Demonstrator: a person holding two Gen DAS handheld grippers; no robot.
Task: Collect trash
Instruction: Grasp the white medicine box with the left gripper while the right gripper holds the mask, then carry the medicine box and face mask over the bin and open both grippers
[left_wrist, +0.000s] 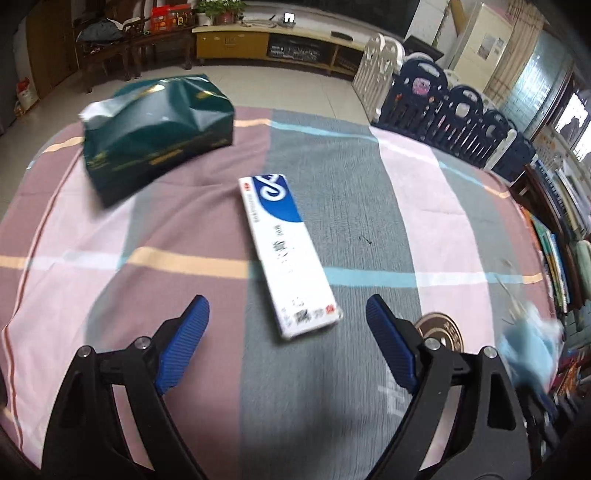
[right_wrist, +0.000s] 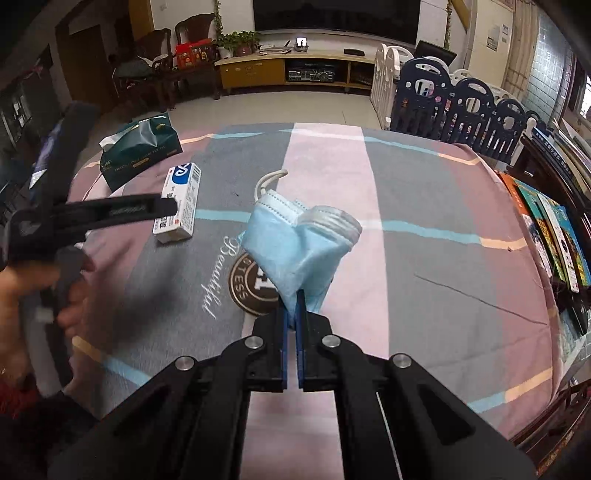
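Item 1. Face mask, pale blue, disposable, crumpled, white ear loop trailing at its far end. Location: pinched at one corner between the closed blue pads of the right hand-held gripper, hanging above the striped cloth covering the bench. Its far folds may brush the cloth; cannot tell.

Item 2. Carton, long, white and blue, toothpaste-type. Location: flat on the cloth, near end lying between the spread pads of the left hand-held gripper, which stands wide, gripping nothing and apart from the carton.

Item 3. Tissue pack, dark green, dented, beyond the carton, white tissue showing at one end. Probably not trash.

Step in hand: mask secured; carton being lined up.

Next move calls for: left jaws lowered astride the carton's narrow width, then closed. No bin visible in either view.
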